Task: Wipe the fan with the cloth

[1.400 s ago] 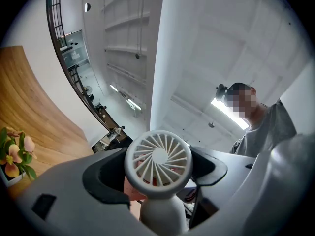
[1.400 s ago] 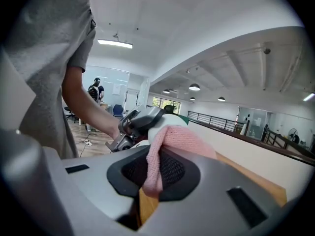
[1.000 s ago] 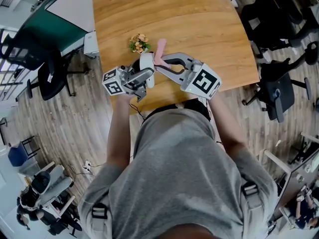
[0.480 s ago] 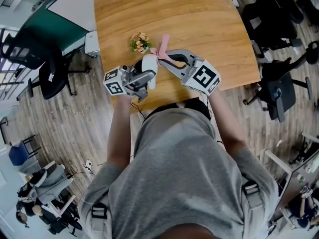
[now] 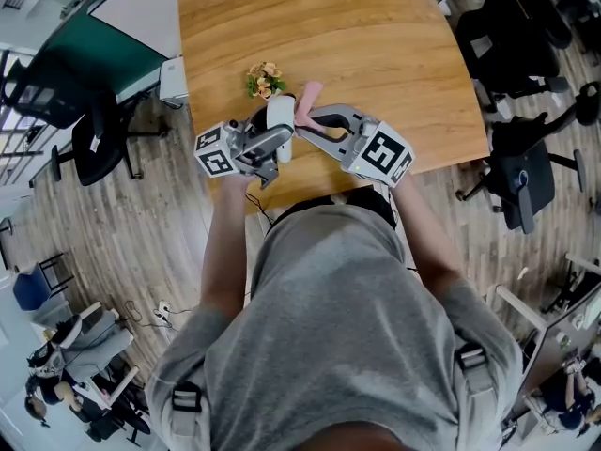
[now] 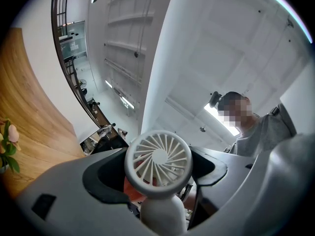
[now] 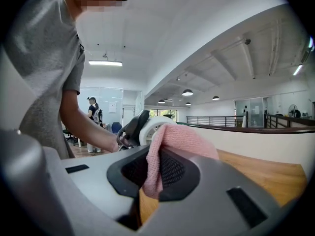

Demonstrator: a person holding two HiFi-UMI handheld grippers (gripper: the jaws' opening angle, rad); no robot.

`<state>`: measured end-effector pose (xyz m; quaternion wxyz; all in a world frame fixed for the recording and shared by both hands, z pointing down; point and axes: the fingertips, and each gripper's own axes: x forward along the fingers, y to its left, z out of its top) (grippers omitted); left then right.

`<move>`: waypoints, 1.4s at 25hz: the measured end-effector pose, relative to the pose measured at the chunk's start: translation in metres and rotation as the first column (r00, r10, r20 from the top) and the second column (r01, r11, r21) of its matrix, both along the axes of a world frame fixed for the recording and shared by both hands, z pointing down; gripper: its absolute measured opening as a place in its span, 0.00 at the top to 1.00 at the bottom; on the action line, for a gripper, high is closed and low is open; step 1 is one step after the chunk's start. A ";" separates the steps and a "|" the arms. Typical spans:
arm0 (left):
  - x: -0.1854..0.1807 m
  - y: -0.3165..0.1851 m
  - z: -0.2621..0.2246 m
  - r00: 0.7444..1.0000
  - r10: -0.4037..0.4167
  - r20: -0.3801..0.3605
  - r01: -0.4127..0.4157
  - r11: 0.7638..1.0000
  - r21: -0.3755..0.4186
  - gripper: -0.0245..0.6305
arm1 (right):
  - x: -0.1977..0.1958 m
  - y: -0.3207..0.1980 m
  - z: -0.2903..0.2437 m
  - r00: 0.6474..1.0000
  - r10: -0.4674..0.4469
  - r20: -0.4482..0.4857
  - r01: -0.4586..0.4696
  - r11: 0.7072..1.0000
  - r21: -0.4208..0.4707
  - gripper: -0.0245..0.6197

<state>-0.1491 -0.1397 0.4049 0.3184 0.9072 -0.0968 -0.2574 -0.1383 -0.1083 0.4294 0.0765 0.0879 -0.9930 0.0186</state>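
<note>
On the left, our left gripper [image 6: 157, 177] has its jaws clamped on the handle of the small white fan [image 6: 158, 162], tilted upward over the near edge of the counter [image 5: 376, 36]; we judge this steadies the grille for wiping. To the right, our right gripper [image 7: 155, 173] points roughly level, jaws pinching the pink cloth [image 7: 173, 144] so its bunched end reaches the fan's head.

Light wooden worktop [image 5: 376, 45] with a small flower bunch [image 5: 263, 81] near its front edge and a white box [image 5: 171, 81] at its left edge. Black office chairs on the wood-plank floor [image 5: 122, 252]: one left [image 5: 94, 144], one right [image 5: 521, 181]. Dark green surface [image 5: 117, 59] at far left; person standing in the background [image 7: 92, 113].
</note>
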 end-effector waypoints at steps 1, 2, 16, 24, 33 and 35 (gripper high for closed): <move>0.000 -0.001 0.001 1.000 -0.003 0.003 0.003 1.000 -0.002 0.38 | 0.000 0.002 -0.001 1.000 -0.006 0.005 0.006 1.000 -0.003 0.91; -0.001 -0.002 0.003 1.000 -0.004 0.005 0.005 1.000 -0.005 0.38 | 0.000 0.003 -0.002 1.000 -0.010 0.011 0.010 1.000 -0.006 0.91; 0.009 0.008 0.012 0.999 0.037 0.023 -0.037 0.999 -0.023 0.38 | 0.013 -0.024 -0.008 0.996 0.074 0.040 -0.076 0.997 0.026 0.91; 0.004 0.005 0.011 0.999 0.026 0.019 -0.026 1.000 -0.018 0.38 | 0.006 -0.013 0.017 0.997 0.073 -0.007 -0.073 0.997 -0.015 0.91; -0.005 -0.005 0.011 1.000 -0.025 -0.013 0.025 0.999 -0.024 0.38 | 0.000 0.008 0.017 0.999 0.047 0.017 -0.046 0.998 -0.040 0.91; -0.003 -0.006 0.014 1.000 -0.027 -0.016 0.026 0.999 -0.030 0.38 | 0.002 0.013 0.018 0.999 0.041 0.030 -0.039 0.998 -0.052 0.91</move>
